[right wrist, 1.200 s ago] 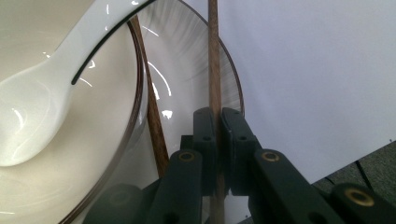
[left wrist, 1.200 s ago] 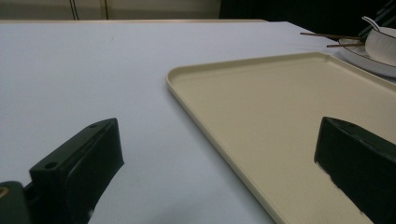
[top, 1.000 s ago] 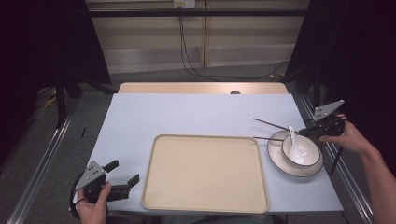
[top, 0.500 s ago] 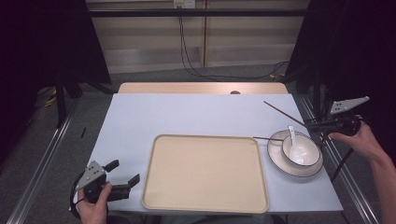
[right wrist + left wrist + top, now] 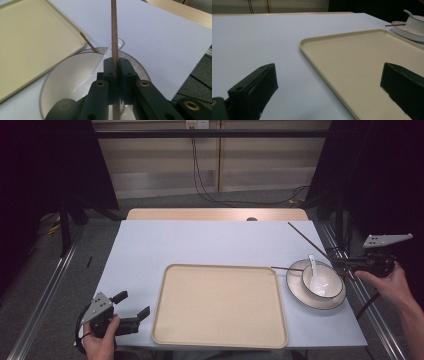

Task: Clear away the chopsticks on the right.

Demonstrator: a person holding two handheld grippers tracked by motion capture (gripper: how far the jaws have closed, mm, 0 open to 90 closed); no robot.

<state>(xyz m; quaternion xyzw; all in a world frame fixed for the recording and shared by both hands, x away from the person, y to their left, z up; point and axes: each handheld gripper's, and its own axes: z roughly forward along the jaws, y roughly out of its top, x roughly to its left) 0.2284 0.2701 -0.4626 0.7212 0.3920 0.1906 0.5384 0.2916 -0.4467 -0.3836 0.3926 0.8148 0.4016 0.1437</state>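
Observation:
My right gripper [image 5: 346,265] is at the table's right edge, shut on a thin brown chopstick [image 5: 307,240] that slants away toward the back left. In the right gripper view the chopstick [image 5: 114,30] runs straight up between the closed jaws, above a white bowl [image 5: 67,85]. The bowl [image 5: 322,281] sits on a dark-rimmed plate [image 5: 300,292] and holds a white spoon [image 5: 313,266]. A second chopstick [image 5: 286,268] rests on the plate's left rim. My left gripper [image 5: 135,312] is open at the front left, beside a cream tray [image 5: 220,305].
The tray [image 5: 362,62] has nothing on it and takes up the table's front middle. The pale blue tabletop [image 5: 200,242] stretches behind it to a wooden strip [image 5: 215,214] at the back. Metal rails [image 5: 45,295] run along both sides on the floor.
The right gripper has drawn back to the right with the chopstick, whose far tip has swung toward the back of the table. The left gripper has stayed put.

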